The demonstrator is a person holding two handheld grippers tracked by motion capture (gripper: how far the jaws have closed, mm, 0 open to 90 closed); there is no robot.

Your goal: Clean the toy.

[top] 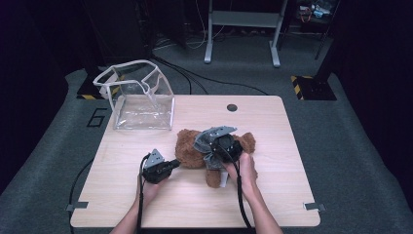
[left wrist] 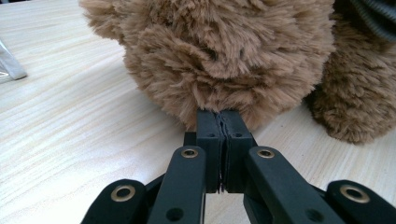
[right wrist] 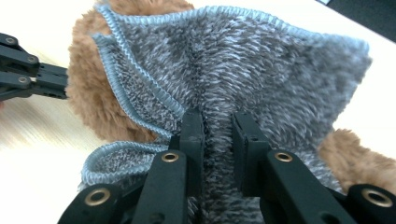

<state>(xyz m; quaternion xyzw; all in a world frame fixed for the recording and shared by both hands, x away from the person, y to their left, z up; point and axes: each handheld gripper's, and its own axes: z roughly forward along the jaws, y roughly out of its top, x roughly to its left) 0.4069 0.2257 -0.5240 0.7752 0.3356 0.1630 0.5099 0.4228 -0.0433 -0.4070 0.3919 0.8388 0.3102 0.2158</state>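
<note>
Brown plush bear (top: 195,146) lying at centre of the high view on a pale wooden table (top: 272,195), just below and right of a clear plastic bag (top: 141,97) standing open in the upper left. Grey knitted garment (top: 207,141) draped over the bear's middle, edged in lighter blue stitching. Left gripper (top: 175,165) low and left of centre in the high view, held in the left hand (top: 151,187), jaws pointing right at the bear's near side. In the left gripper view (left wrist: 220,116), jaws pressed fully together at lower centre, tips buried in the brown fur, pinching a tuft of it; table grain filling the left half, a second furry limb at right edge. Right gripper (top: 226,148) on top of the bear at centre of the high view, right hand (top: 246,170) just below it. In the right gripper view (right wrist: 218,126), jaws narrowly parted at lower centre with a fold of the grey knit clamped between the pads; fabric spreading up and out to both upper corners, brown fur showing at the left and lower right edges. Left gripper's black linkage visible at the far left of that view, touching the fur. Cables (top: 141,204) trailing down to the bottom edge.
</note>
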